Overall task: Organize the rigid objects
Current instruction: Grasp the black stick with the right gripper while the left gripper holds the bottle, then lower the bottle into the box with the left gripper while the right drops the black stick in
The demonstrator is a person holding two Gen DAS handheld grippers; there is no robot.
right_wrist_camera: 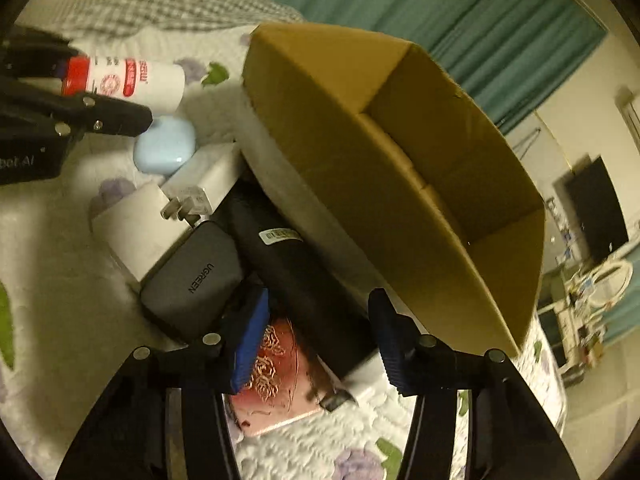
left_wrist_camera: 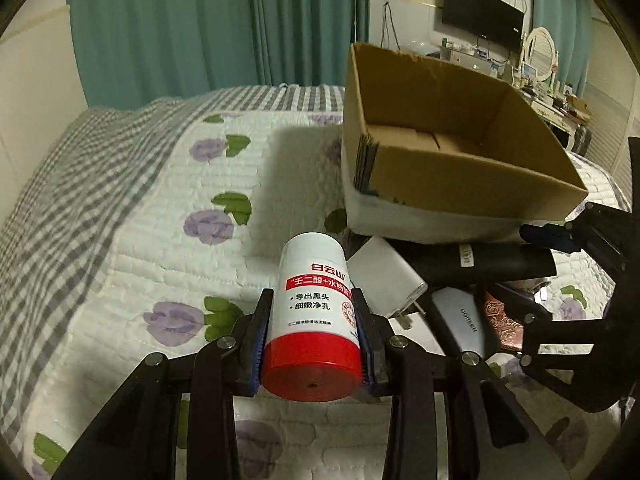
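My left gripper (left_wrist_camera: 312,340) is shut on a white bottle with a red cap (left_wrist_camera: 310,320) and holds it above the bed, left of the open cardboard box (left_wrist_camera: 448,128). The bottle (right_wrist_camera: 132,82) and left gripper (right_wrist_camera: 76,92) also show in the right wrist view. My right gripper (right_wrist_camera: 320,340) is open over a pile: a pink patterned case (right_wrist_camera: 276,384), a black cylinder (right_wrist_camera: 304,276), a grey UGREEN charger (right_wrist_camera: 196,280), a white plug adapter (right_wrist_camera: 204,184) and a white box (right_wrist_camera: 136,228). The right gripper (left_wrist_camera: 560,264) shows at the right of the left wrist view.
The flowered quilt (left_wrist_camera: 160,220) covers the bed. A pale blue rounded case (right_wrist_camera: 164,148) lies beside the pile. The cardboard box (right_wrist_camera: 420,176) is empty inside. Teal curtains (left_wrist_camera: 200,20), a dresser with mirror (left_wrist_camera: 540,52) and a wall TV (left_wrist_camera: 484,16) stand behind.
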